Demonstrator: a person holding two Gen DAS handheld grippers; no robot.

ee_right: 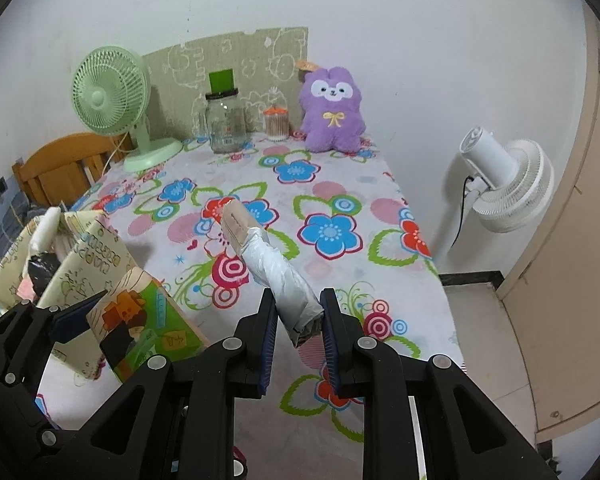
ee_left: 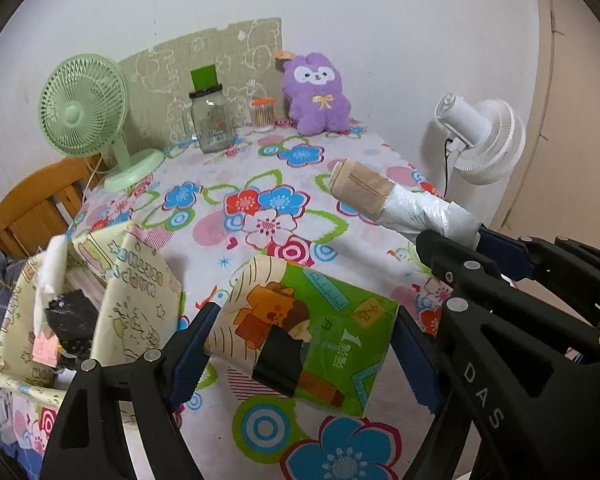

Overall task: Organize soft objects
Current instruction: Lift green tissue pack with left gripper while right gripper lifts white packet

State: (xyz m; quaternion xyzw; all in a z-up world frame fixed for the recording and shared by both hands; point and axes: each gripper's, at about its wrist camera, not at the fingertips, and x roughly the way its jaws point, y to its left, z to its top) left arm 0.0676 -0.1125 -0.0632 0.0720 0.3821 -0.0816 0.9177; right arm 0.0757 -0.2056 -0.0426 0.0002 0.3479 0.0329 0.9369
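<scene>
My left gripper [ee_left: 304, 354] is shut on a green tissue pack [ee_left: 320, 320] with a cartoon print, its blue pads pressing both ends. The pack hangs tilted above the flowered tablecloth [ee_left: 268, 184]. My right gripper [ee_right: 298, 320] is shut on the near end of a rolled bundle [ee_right: 276, 264], white plastic wrap with a beige cloth end [ee_right: 234, 220] pointing away. In the left wrist view this bundle [ee_left: 400, 200] juts out at the right. A cream cartoon-patterned storage box [ee_left: 136, 280] stands left of the pack, with black and white soft items [ee_left: 70, 316] inside.
A purple plush toy [ee_right: 332, 112] sits at the table's back, beside a cotton-swab pot [ee_right: 277, 122], a glass jar [ee_right: 225, 124] and a green desk fan [ee_right: 110, 96]. A white standing fan [ee_right: 504, 184] is right of the table. A wooden chair [ee_right: 60, 164] stands left.
</scene>
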